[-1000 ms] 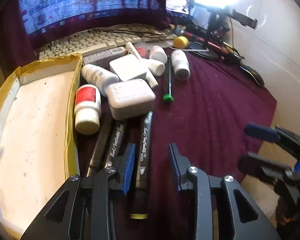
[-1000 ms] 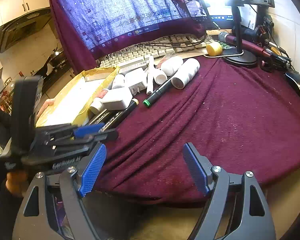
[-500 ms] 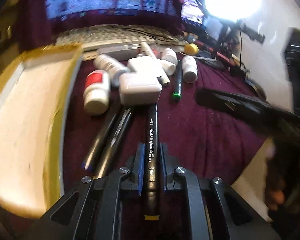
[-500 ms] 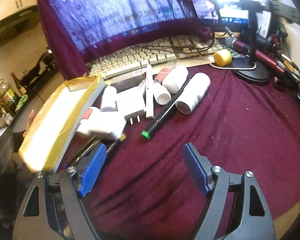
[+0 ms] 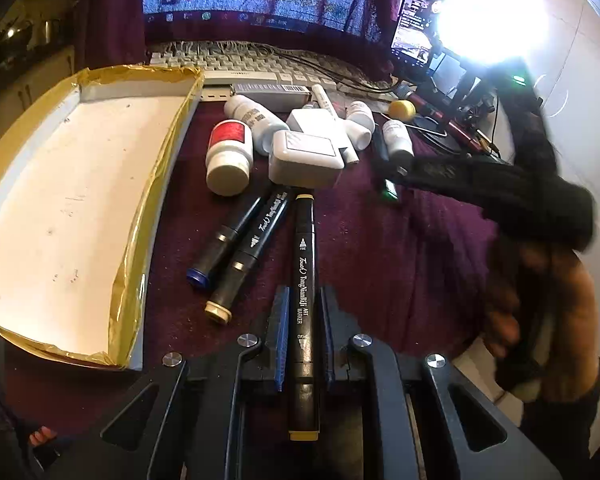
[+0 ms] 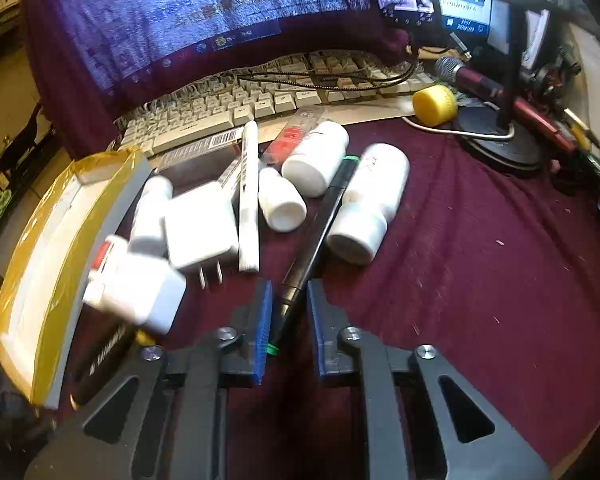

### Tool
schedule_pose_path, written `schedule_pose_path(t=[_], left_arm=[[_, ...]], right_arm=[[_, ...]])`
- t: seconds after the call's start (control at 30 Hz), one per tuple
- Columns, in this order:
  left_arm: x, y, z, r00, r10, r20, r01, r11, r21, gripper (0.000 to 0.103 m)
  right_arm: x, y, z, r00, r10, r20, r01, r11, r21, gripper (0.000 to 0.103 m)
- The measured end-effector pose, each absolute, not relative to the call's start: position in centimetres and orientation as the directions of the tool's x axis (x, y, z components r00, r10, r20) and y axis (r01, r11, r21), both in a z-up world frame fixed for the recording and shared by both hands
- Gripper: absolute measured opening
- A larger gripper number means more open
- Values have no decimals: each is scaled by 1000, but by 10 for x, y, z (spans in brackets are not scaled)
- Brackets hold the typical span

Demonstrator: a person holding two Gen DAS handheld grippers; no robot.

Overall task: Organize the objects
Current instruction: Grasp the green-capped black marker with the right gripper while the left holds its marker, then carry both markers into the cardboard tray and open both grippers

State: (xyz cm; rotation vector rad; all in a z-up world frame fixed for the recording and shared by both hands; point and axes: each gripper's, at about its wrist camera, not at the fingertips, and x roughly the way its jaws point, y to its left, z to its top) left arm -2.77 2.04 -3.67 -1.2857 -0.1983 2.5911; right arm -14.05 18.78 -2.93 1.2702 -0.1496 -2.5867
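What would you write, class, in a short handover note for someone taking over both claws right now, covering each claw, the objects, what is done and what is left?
Left claw: shut on the black yellow-capped art marker, lying on the maroon cloth.
Right claw: shut around the slim black green-tipped pen; whether the pads grip it cannot be told.
Objects: two more black markers, white pill bottles and white chargers are piled beside the tape-edged cardboard box.
Done: nothing is in the box.
Left: probably lift both pens into the box, then the rest.
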Motion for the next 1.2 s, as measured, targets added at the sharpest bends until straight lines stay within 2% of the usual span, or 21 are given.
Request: schedule_pose_path(t=[0.17, 0.33, 0.37, 0.4, 0.43, 0.5, 0.53, 0.57, 0.6, 0.67, 0.97, 1.2], left_arm=[[-27, 26, -36, -591, 248, -768, -167, -969, -184, 14], [-37, 30, -34, -582, 244, -775, -158, -970, -187, 32], [-40, 29, -35, -587, 244, -772, -149, -970, -193, 32], [-42, 30, -35, -590, 242, -770, -147, -970, -192, 30], [-43, 30, -35, -592, 238, -770, -142, -971, -191, 23], [-45, 26, -37, -596, 234, -768, -129, -972, -196, 12], [-44, 24, -38, -597, 247, -763, -130, -969, -212, 12], [-43, 22, -38, -596, 256, -761, -129, -966, -224, 12], [-42, 20, -38, -596, 262, -759, -126, -964, -233, 12], [-39, 17, -38, -597, 270, -756, -118, -961, -250, 12], [-24, 6, -37, -573, 310, -759, -68, -940, -333, 12], [-21, 3, -39, -564, 317, -762, -54, -935, -349, 12]], right_arm=[[-101, 195, -30, -581, -322, -747, 218, -946, 238, 13], [-101, 194, -23, -576, -341, -743, 233, -939, 251, 17], [-104, 193, -22, -582, -336, -740, 229, -941, 248, 25], [-108, 192, -21, -586, -332, -740, 223, -943, 246, 39], [-114, 191, -24, -588, -320, -743, 212, -947, 241, 44], [-120, 191, -29, -588, -310, -747, 193, -951, 243, 44], [-123, 191, -35, -582, -318, -749, 194, -948, 252, 45], [-121, 191, -36, -601, -314, -735, 195, -949, 246, 41], [-119, 190, -38, -611, -298, -734, 190, -955, 229, 31], [-115, 194, -38, -623, -277, -732, 172, -961, 217, 17], [-88, 202, -36, -600, -340, -724, 193, -940, 281, 13], [-79, 188, -36, -599, -329, -730, 226, -944, 239, 13]])
